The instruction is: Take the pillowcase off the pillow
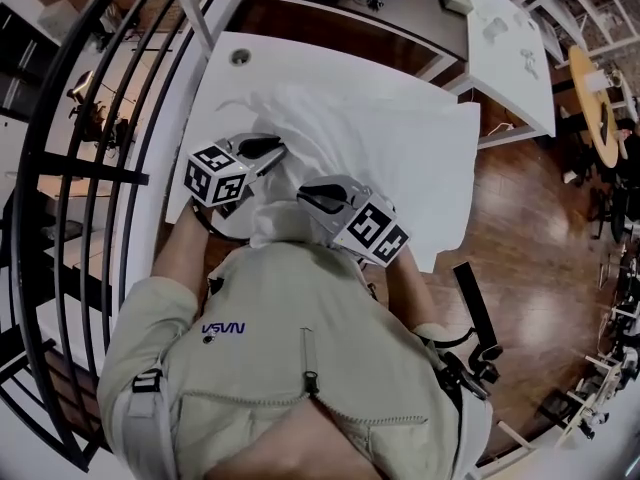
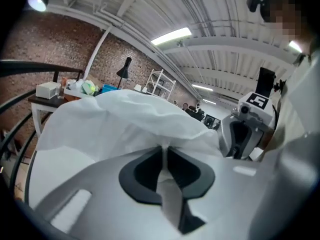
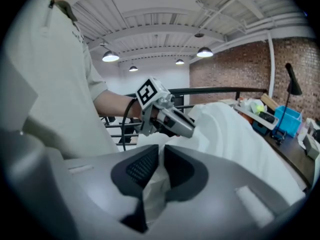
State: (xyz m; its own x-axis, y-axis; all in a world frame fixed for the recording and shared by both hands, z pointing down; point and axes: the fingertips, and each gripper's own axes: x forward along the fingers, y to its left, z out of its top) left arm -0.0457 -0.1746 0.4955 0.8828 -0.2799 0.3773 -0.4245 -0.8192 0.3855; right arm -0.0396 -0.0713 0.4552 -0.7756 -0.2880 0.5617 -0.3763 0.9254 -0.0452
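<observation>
A white pillow in its white pillowcase (image 1: pixel 390 143) lies across the white table (image 1: pixel 225 68). The near end of the cloth is bunched up (image 1: pixel 275 218) close to the person's chest. My left gripper (image 1: pixel 281 151) is at the left side of this bunch, and in the left gripper view its jaws (image 2: pixel 164 153) are shut on a thin fold of pillowcase (image 2: pixel 130 119). My right gripper (image 1: pixel 304 197) sits just right of it. Its jaws (image 3: pixel 160 158) pinch a crumpled fold of the same cloth (image 3: pixel 235 134). Each gripper shows in the other's view: the right one (image 2: pixel 246 134) and the left one (image 3: pixel 167 118).
A black metal railing (image 1: pixel 60 168) curves along the left. Wooden floor (image 1: pixel 520 228) lies to the right of the table. More white tables (image 1: pixel 505 38) with small items stand behind. A black desk lamp (image 2: pixel 125 66) and a shelf (image 2: pixel 159 84) are farther off.
</observation>
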